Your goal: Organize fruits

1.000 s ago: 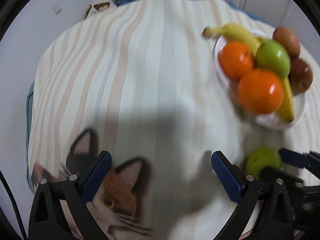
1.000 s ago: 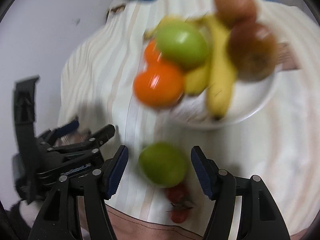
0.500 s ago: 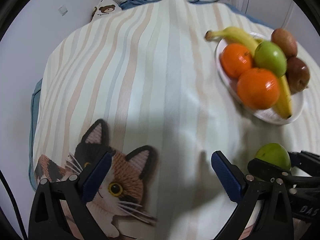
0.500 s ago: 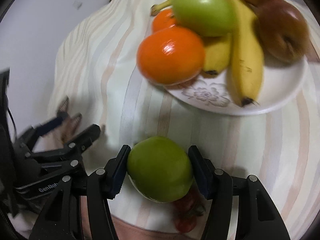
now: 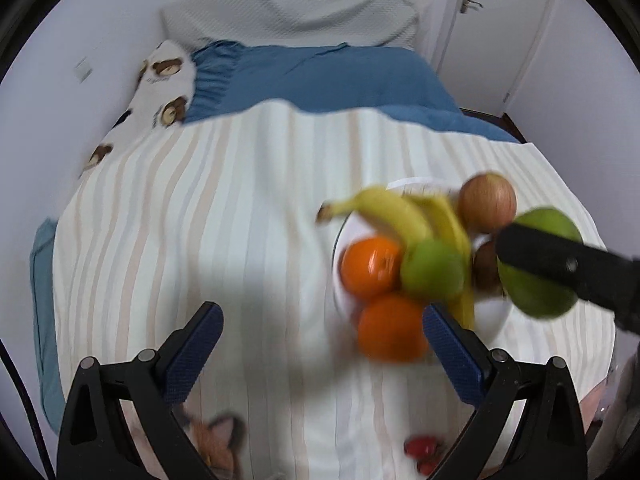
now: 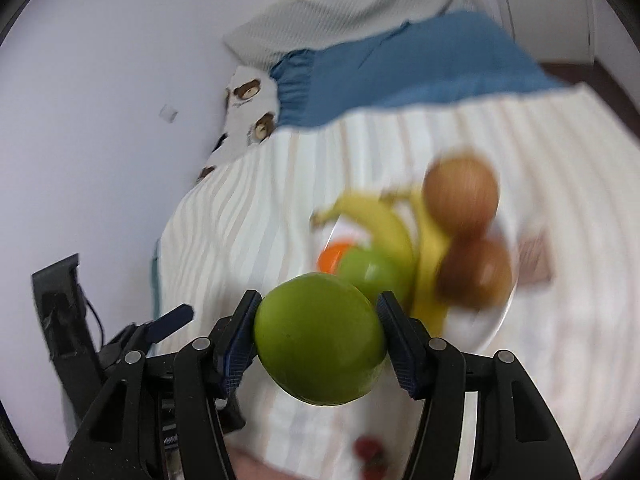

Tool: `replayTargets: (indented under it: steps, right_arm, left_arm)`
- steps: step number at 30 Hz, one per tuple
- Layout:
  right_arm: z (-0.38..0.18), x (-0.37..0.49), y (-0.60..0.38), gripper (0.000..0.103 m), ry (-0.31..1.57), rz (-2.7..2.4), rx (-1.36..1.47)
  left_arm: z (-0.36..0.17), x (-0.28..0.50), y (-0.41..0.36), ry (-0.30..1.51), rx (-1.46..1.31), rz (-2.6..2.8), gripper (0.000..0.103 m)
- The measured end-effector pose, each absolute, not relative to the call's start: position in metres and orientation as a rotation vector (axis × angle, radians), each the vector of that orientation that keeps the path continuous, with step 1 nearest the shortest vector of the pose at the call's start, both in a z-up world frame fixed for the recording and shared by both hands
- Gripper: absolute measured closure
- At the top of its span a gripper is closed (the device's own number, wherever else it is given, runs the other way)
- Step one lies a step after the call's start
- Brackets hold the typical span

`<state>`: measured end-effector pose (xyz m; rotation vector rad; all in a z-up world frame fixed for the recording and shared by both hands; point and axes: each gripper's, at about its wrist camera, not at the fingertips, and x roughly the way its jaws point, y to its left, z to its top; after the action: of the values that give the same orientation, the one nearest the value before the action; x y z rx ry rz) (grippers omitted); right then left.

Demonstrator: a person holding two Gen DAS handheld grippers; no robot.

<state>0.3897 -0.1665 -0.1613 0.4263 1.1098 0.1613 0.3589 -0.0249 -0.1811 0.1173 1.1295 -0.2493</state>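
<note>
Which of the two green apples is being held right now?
The larger green apple, clamped in the right tool above the cloth; the other green apple sits on the plate among bananas.

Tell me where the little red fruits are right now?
The small red fruits lie on the striped cloth at the bottom of both wrist views, nearer the cameras than the white plate of fruit, not on it.

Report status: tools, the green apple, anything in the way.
Right tool shut on green apple, lifted near plate. Left tool open, empty. Plate crowded: bananas, oranges, second green apple.
</note>
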Motion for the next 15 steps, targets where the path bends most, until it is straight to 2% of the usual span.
replayTargets:
  steps: [7,15]
  right_arm:
    - [-0.174,0.458,-0.171,0.041,1.243,0.073,0.360]
    - [-0.201,0.473,-0.176,0.041,1.326,-0.011,0.333]
  left_arm:
    - [-0.206,0.406,-0.054,1.198,0.263,-0.326,0.001]
    - [-0.231,0.418,-0.063,1.269,0.299,-0.380,0.001]
